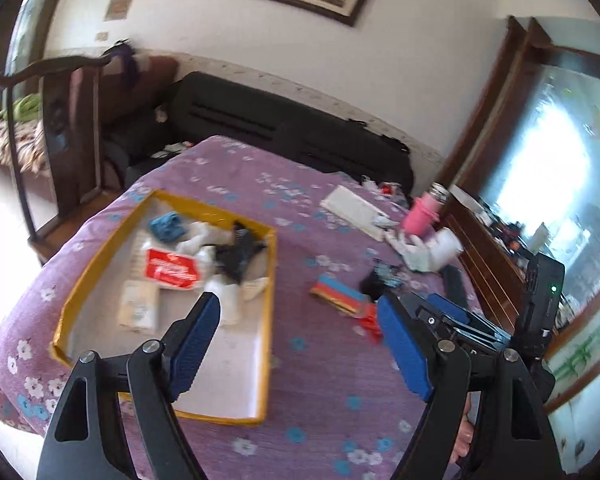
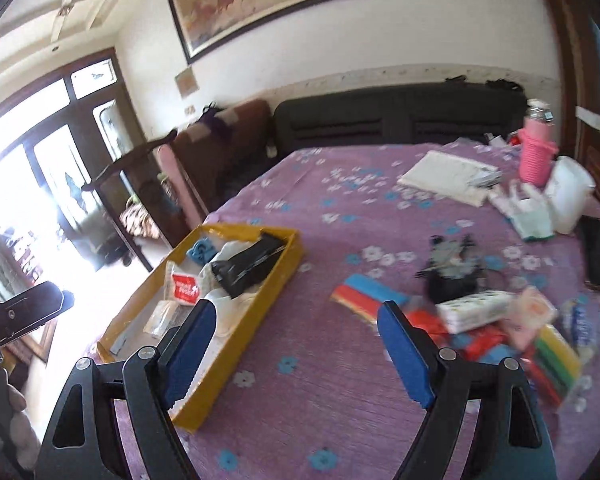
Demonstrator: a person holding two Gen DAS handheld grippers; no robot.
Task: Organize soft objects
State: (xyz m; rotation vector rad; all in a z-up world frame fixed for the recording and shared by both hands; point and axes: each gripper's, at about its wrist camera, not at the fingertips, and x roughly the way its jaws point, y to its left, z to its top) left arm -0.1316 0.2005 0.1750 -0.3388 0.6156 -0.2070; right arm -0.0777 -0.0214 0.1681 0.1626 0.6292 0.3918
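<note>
- The bed fills both views, covered by a purple spread printed with white and blue flowers; a dark headboard stands against the far wall.
- A shallow yellow-walled box lies on the spread. In the left wrist view its white floor runs under the left finger; in the right wrist view it sits to the left of the fingers, its near corner beside the left finger.
- Inside the box at its far end lie the sorted soft things: a blue cloth, white pieces, a black piece and a red-and-white packet. All lie beyond the fingertips, touching neither gripper.
- A loose pile of unsorted things lies on the spread just right of the right gripper's right finger: a white printed pack, red packets, a pink piece and striped cloths. None is between the pads.
- A rainbow-striped cloth lies just beyond the right gripper's fingertips, a black tangle farther back.
- The left gripper hangs above the bed with its blue pads spread wide, nothing between them.
- The right gripper also stands released, pads wide apart and empty, only bare spread showing between them.
- A pink bottle stands near the far right edge.
</note>
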